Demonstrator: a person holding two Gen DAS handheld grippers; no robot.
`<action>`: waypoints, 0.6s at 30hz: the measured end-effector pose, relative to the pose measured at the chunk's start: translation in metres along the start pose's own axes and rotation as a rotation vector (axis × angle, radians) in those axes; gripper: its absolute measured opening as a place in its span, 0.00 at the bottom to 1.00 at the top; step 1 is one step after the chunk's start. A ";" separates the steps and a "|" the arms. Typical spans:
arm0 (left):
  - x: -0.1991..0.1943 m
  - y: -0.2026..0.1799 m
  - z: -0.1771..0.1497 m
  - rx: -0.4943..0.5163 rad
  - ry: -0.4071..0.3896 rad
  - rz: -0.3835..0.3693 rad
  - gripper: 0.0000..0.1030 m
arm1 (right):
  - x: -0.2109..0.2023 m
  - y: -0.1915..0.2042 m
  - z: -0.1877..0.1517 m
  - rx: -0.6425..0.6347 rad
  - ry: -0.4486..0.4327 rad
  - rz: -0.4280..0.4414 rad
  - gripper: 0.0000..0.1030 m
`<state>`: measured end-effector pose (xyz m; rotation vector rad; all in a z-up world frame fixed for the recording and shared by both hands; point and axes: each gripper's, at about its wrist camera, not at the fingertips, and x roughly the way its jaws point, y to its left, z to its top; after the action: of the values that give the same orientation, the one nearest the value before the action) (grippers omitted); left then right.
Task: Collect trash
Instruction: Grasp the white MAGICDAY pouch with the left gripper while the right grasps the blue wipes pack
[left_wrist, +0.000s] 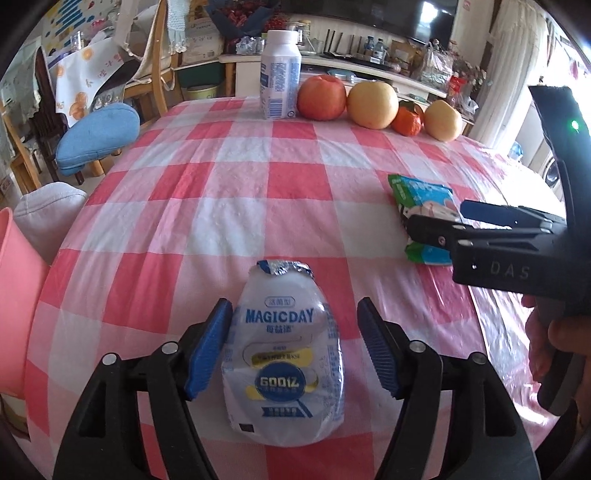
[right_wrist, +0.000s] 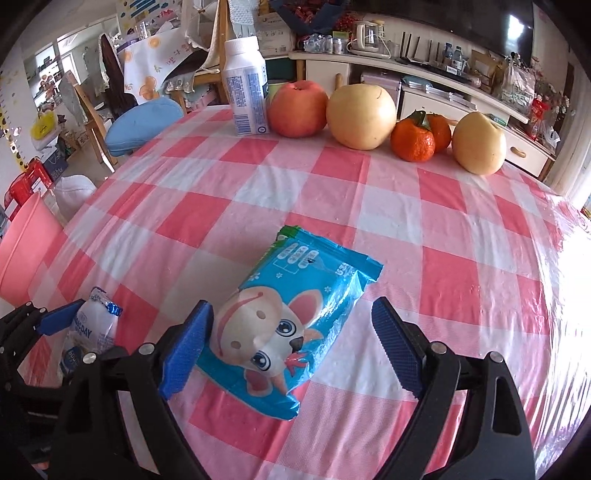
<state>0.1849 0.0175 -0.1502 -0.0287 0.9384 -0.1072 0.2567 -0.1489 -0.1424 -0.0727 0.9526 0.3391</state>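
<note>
2 crinkly plastic wrappers, checked tablecloth.

The left gripper has its fingers spread around a lying MAGICDAY bottle.

A pink-checked tablecloth fronts wooden chairs, white sideboard, dark TV.

Read on crushed white drink bottle, lying on its side: "MAGICDAY" in blue capitals, "600亿" on blue disc lower down; smaller Chinese print beneath brand name not legible. Same bottle in right wrist view: only "DAY" readable. Read on black body of right gripper: "DAS". Fine print on upright white bottle and blue snack packet: illegible.
</note>
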 end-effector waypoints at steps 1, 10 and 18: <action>0.000 -0.002 0.000 0.014 -0.001 0.008 0.68 | 0.001 0.000 -0.001 0.007 0.004 0.011 0.85; 0.000 -0.001 0.000 0.039 -0.014 0.013 0.56 | 0.002 -0.001 -0.003 0.027 0.000 0.036 0.66; 0.001 0.007 0.005 0.007 -0.017 -0.048 0.56 | 0.001 -0.003 -0.003 0.028 -0.008 0.059 0.48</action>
<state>0.1900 0.0240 -0.1484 -0.0459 0.9203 -0.1544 0.2554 -0.1528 -0.1452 -0.0179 0.9528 0.3801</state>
